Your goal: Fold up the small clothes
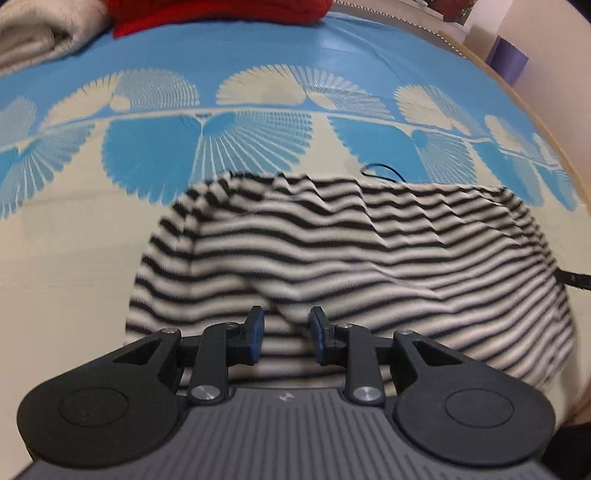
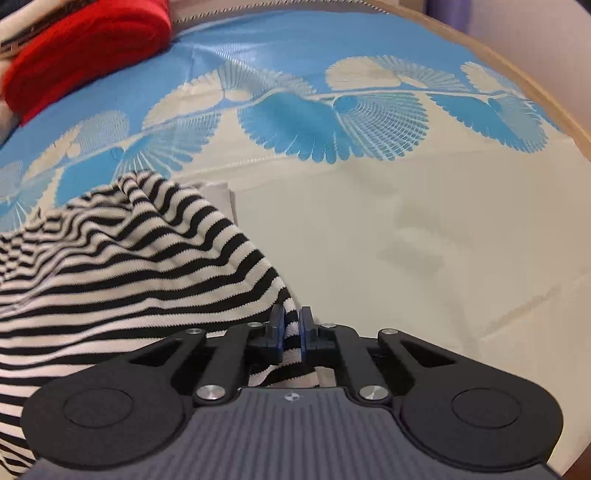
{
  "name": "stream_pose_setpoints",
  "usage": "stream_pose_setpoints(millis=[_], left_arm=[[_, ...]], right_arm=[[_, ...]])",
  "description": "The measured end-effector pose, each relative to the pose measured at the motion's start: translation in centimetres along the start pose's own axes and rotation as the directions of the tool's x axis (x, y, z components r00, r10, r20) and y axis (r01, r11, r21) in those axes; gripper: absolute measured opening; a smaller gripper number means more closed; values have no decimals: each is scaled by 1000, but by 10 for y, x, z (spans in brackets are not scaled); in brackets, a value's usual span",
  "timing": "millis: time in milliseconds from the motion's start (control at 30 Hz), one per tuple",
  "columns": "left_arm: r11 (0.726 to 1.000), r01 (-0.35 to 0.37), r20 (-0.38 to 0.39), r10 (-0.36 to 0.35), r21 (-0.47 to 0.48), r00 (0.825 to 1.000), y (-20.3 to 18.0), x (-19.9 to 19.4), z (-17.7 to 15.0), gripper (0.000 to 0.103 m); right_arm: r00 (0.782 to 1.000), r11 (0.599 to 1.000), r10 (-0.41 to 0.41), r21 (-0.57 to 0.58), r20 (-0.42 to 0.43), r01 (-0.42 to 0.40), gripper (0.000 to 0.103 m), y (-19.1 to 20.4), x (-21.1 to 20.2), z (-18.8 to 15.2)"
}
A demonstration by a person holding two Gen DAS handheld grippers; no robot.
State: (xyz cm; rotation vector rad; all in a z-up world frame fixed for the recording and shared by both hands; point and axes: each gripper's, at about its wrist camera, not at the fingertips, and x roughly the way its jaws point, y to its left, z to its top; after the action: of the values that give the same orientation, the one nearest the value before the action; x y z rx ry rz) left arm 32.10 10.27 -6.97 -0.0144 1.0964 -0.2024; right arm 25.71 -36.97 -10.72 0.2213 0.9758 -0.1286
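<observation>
Closest in, the right gripper has its blue pads pinched tight on a corner of the striped garment, and you can see a little tongue of black-and-white knit squeezed between them and poking out underneath. From that corner the cloth runs up and off to the left in the right wrist view, all rumpled, with the stripes bunching into a ridge at the far end. Over on the other side, the left gripper sits right over the same striped garment with its jaws partly apart; there's striped fabric in the gap between the pads, with a fold rising between them, but I honestly can't tell if the pads are pressing on it, and that view is pretty blurry anyway. The garment lies on the cream part of a bedspread, with its far edge reaching the band of blue and cream fan shapes. Past that the cover turns plain blue. At the far side there's a red knit item, and in the left wrist view a folded beige fuzzy cloth just beside the red knit item.
</observation>
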Motion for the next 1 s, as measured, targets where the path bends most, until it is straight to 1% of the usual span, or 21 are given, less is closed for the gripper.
stream_pose_setpoints(millis=[67, 100, 133, 200, 233, 267, 300, 333, 367, 400, 467, 533, 567, 633, 667, 733, 767, 833, 900, 967, 1000], left_arm=[[999, 37, -34, -36, 32, 999, -4, -8, -11, 30], [997, 44, -63, -41, 57, 997, -6, -8, -16, 31], [995, 35, -100, -26, 91, 995, -10, -6, -24, 31], [988, -13, -151, 37, 154, 988, -15, 3, -40, 33], [983, -40, -158, 69, 178, 985, -16, 5, -46, 33], [982, -59, -166, 90, 180, 982, -15, 4, -49, 33], [986, -74, -174, 100, 150, 980, -11, 0, -50, 33], [992, -83, -169, 99, 98, 981, -6, -8, -51, 34], [996, -85, -160, 90, 40, 983, 0, -16, -54, 37], [996, -90, -154, 87, -15, 984, 5, -24, -59, 39], [986, -111, -160, 90, -125, 983, 14, -36, -71, 47], [967, -105, -166, 67, -233, 984, 23, -44, -85, 49], [951, -100, -175, 50, -291, 983, 28, -45, -94, 51], [919, -103, -192, 31, -380, 981, 37, -45, -107, 54], [902, -101, -198, 18, -420, 980, 42, -45, -111, 56], [870, -84, -193, -14, -487, 981, 49, -42, -116, 57], [859, -75, -193, -28, -506, 981, 53, -41, -116, 58], [840, -76, -207, -44, -537, 977, 55, -35, -117, 61], [821, -81, -214, -51, -564, 975, 58, -32, -119, 64], [814, -80, -215, -56, -575, 975, 58, -30, -119, 68], [814, -76, -212, -59, -576, 976, 59, -28, -118, 68]], right_arm=[[999, 1000, 24, 15, 32, -24, 17, -2, -12, -2], [998, 999, 49, 15, 39, -50, 23, -2, -18, -3], [997, 997, 73, 12, 39, -73, 25, -2, -23, -5], [993, 993, 113, -13, 15, -113, 29, 0, -29, -11], [993, 992, 119, -37, -14, -119, 30, 2, -29, -16], [993, 992, 97, -71, -66, -102, 32, 5, -25, -23], [991, 992, 60, -102, -118, -72, 32, 6, -18, -31], [988, 991, 26, -125, -155, -46, 32, 6, -14, -36], [987, 991, 12, -127, -157, -32, 37, 4, -14, -40], [990, 994, 14, -108, -142, -30, 41, 1, -18, -40], [991, 998, 25, -59, -131, -33, 43, -8, -23, -42], [988, 999, 34, -23, -148, -37, 47, -17, -24, -46], [988, 999, 37, -8, -150, -39, 49, -21, -26, -47], [987, 999, 52, 19, -153, -50, 50, -26, -28, -49], [985, 998, 64, 36, -158, -59, 50, -29, -29, -50], [983, 995, 83, 72, -165, -72, 50, -32, -31, -54], [982, 994, 91, 83, -166, -77, 50, -32, -29, -54], [980, 992, 102, 86, -170, -89, 45, -32, -28, -56], [980, 993, 111, 60, -164, -102, 30, -27, -27, -56], [982, 993, 114, 24, -151, -112, 20, -22, -29, -56], [983, 994, 109, 5, -151, -109, 18, -19, -29, -56]])
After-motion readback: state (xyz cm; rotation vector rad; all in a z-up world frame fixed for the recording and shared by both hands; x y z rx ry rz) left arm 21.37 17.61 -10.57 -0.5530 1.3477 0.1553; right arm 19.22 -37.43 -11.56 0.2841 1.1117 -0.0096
